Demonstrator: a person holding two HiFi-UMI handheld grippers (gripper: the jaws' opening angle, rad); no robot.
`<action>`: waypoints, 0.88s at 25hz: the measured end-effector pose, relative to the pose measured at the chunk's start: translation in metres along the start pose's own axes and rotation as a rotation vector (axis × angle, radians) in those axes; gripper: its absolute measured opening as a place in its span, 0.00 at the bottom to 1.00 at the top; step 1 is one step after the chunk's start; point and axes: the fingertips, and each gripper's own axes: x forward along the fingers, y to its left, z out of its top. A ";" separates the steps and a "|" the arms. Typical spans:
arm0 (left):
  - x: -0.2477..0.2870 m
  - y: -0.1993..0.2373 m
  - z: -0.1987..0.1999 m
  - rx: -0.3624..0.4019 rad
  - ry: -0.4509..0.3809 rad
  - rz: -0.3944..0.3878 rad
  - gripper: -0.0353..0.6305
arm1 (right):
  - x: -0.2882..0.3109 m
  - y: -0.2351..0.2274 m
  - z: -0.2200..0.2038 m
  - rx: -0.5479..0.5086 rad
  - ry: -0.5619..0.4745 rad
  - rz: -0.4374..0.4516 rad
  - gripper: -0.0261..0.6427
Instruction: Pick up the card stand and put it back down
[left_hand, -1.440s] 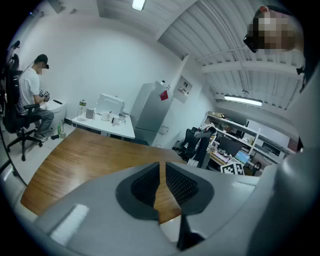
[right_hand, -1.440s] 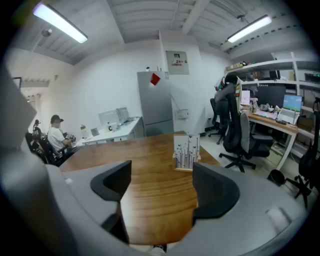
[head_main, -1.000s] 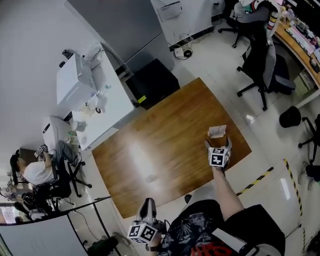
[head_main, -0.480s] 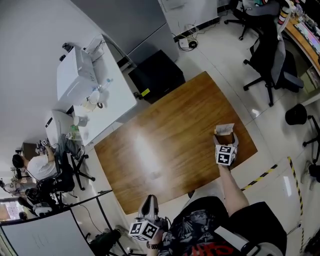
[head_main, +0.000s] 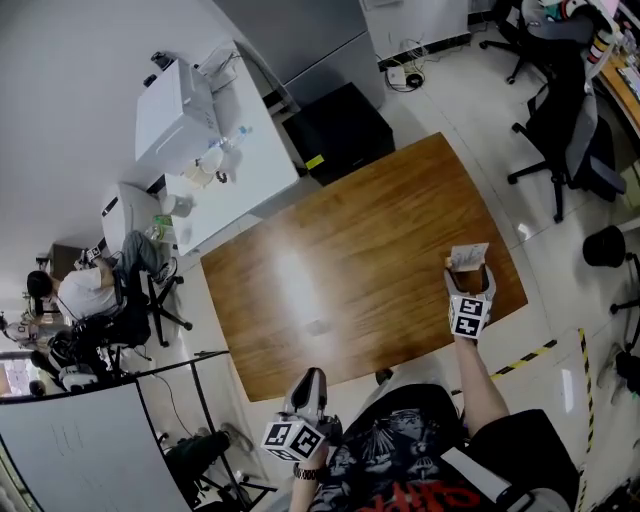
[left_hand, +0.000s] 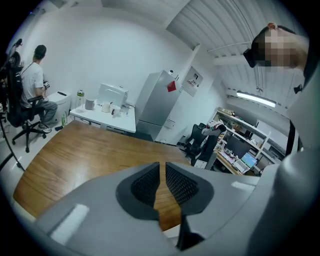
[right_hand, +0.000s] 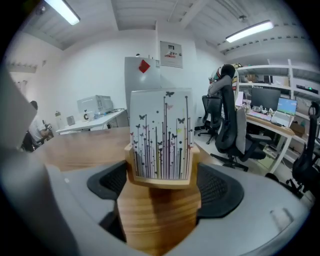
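Now we are clamping the card stand (right_hand: 160, 145) near the worktop's (head_main: 340, 270) three o'clock edge. The right gripper's (head_main: 469, 288) fingers, wider a second ago, are pressing its wooden base, so lifting is likely coming next. The left gripper (head_main: 308, 385) is waiting at six o'clock, fingers closed and empty.

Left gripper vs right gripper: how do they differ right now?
Left gripper jaws are shut with nothing between them; right gripper jaws are clamped on the card stand. The left gripper sits off the table's near edge; the right gripper is over its right corner. Both carry a marker cube.
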 end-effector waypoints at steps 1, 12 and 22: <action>0.000 -0.004 -0.002 0.000 -0.008 -0.007 0.11 | -0.008 0.000 0.006 -0.012 -0.018 0.014 0.68; -0.075 0.055 0.003 0.008 -0.210 0.031 0.11 | -0.132 0.112 0.077 -0.123 -0.208 0.212 0.68; -0.177 0.118 -0.016 -0.001 -0.274 0.021 0.10 | -0.259 0.176 0.094 -0.114 -0.318 0.206 0.68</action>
